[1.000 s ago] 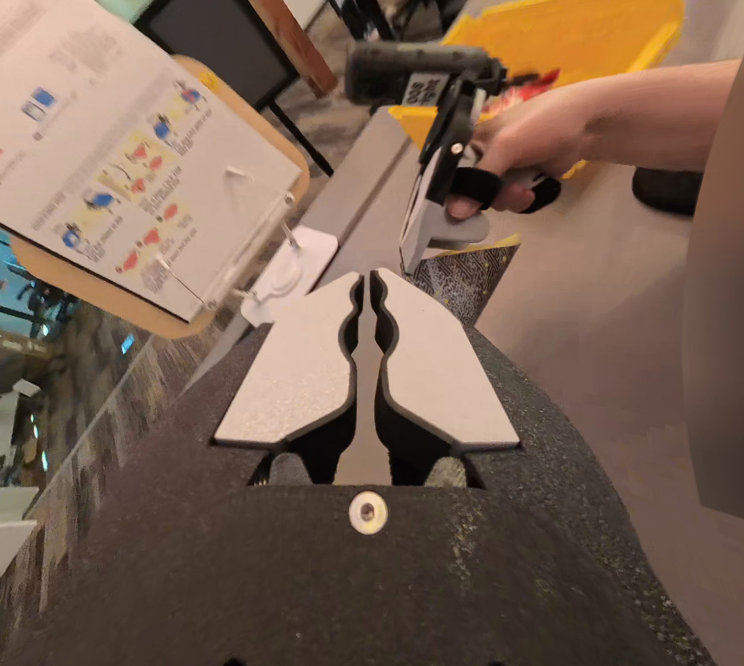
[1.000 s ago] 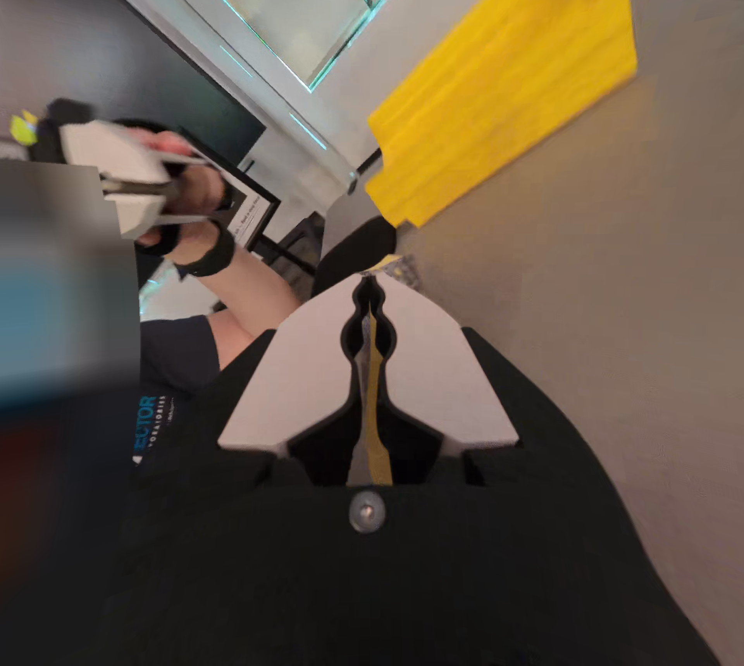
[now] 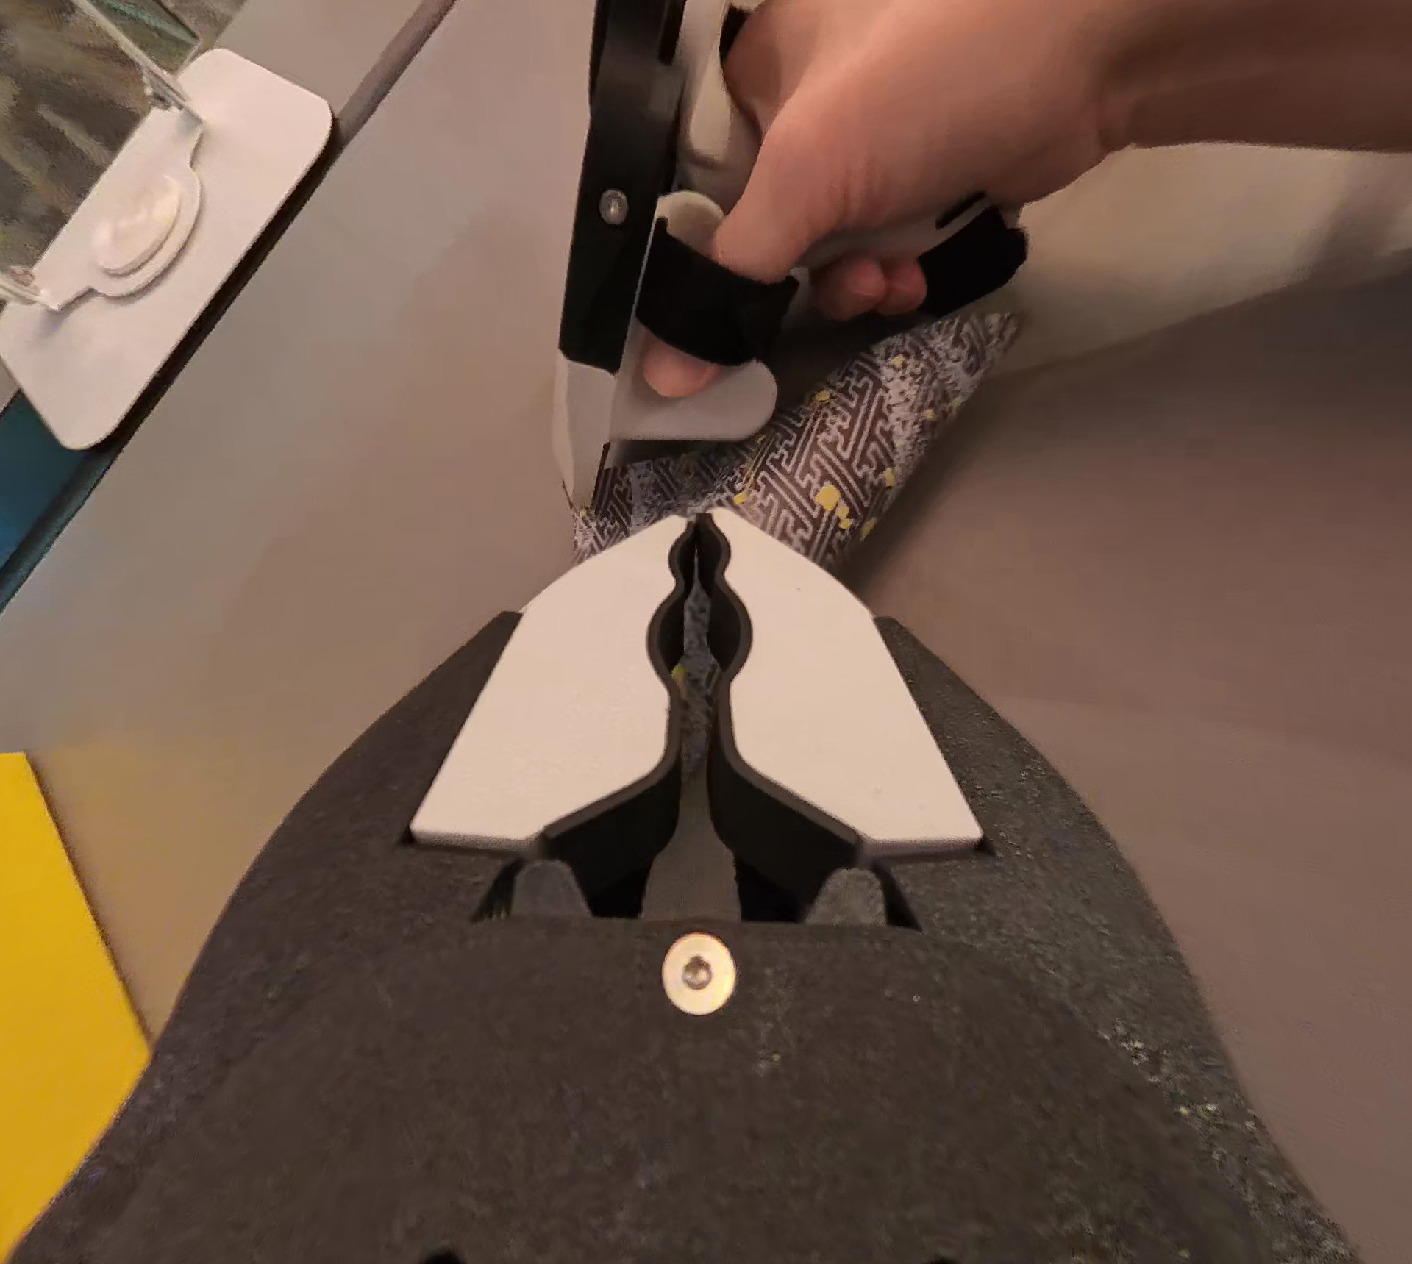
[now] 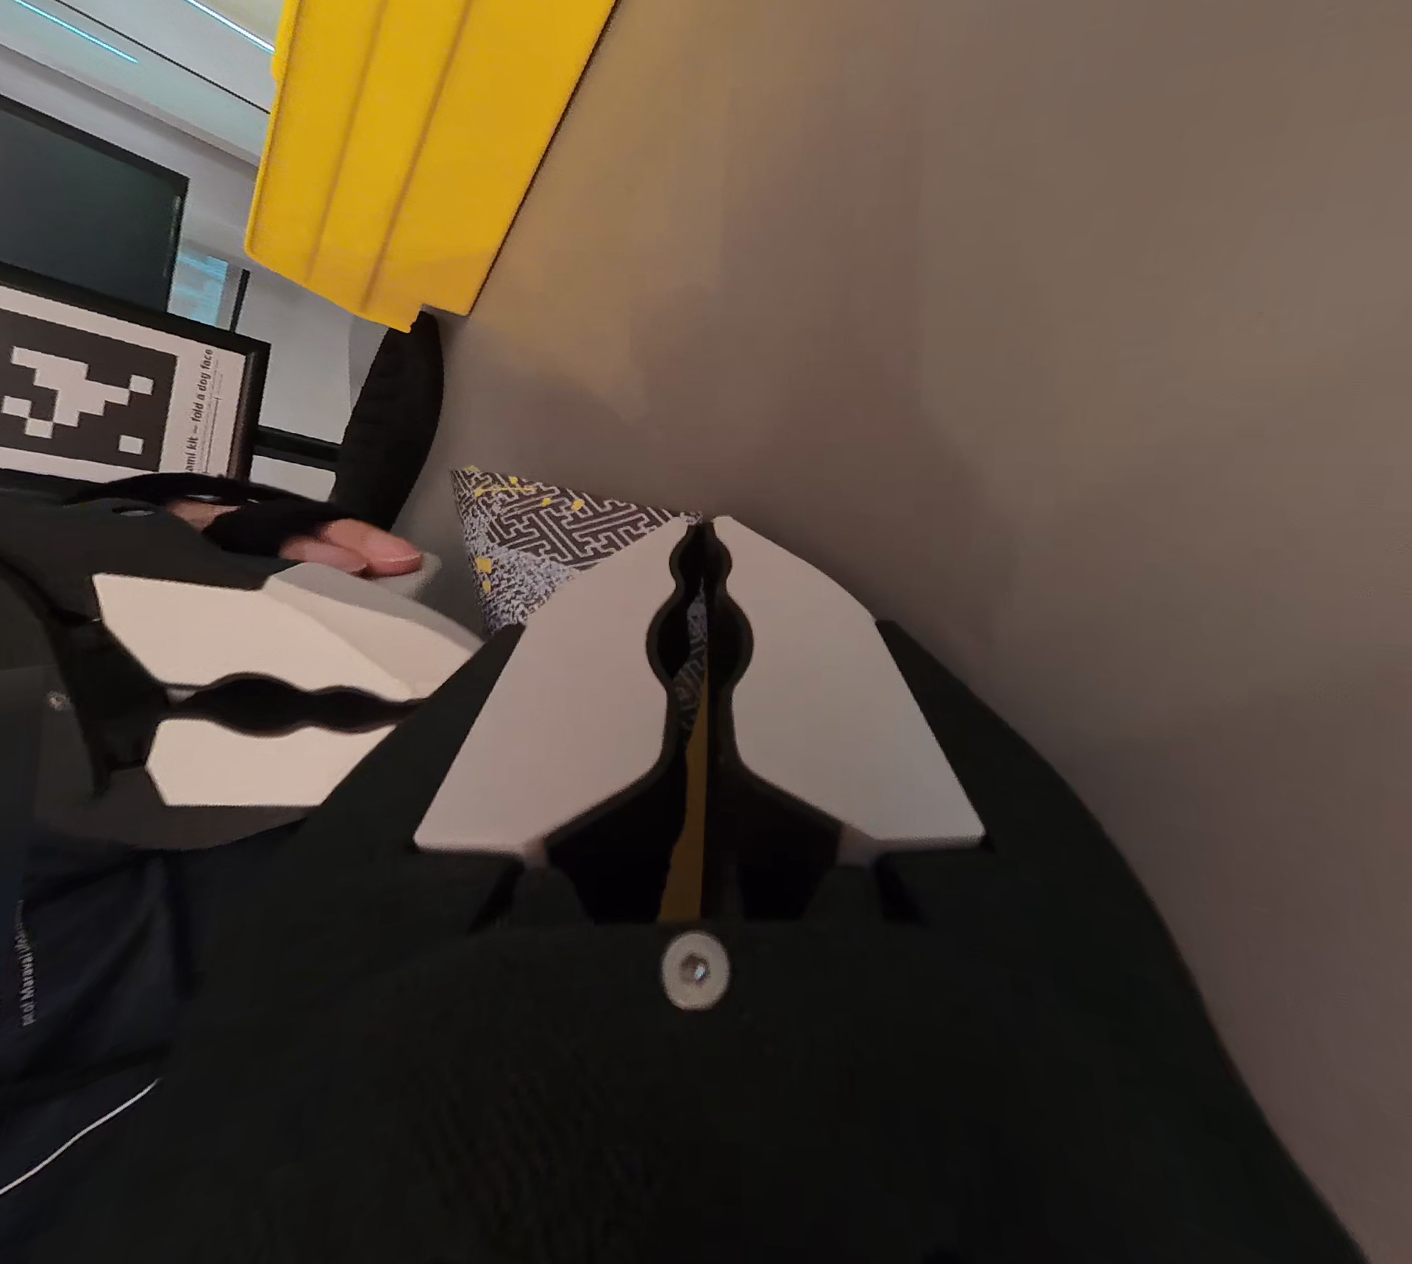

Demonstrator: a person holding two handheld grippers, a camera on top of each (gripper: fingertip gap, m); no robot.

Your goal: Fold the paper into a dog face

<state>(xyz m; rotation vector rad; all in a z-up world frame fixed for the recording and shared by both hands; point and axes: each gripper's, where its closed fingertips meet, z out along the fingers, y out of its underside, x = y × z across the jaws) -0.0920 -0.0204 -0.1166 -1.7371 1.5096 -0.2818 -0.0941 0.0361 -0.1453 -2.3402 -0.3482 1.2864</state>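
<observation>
A matte grey tabletop (image 3: 1146,616) carries a yellow plastic bin (image 4: 428,81) at its far edge. The dark maze-patterned, yellow-flecked folded paper (image 3: 810,463) stands raised off the tabletop, pinched by both: the left hand-held gripper (image 3: 699,524) closed on its near edge, the right hand-held gripper (image 4: 703,524) clamped on a corner.

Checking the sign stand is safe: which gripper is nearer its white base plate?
Left. The left gripper is beside the base plate, shut on the paper. The right gripper works farther off.
</observation>
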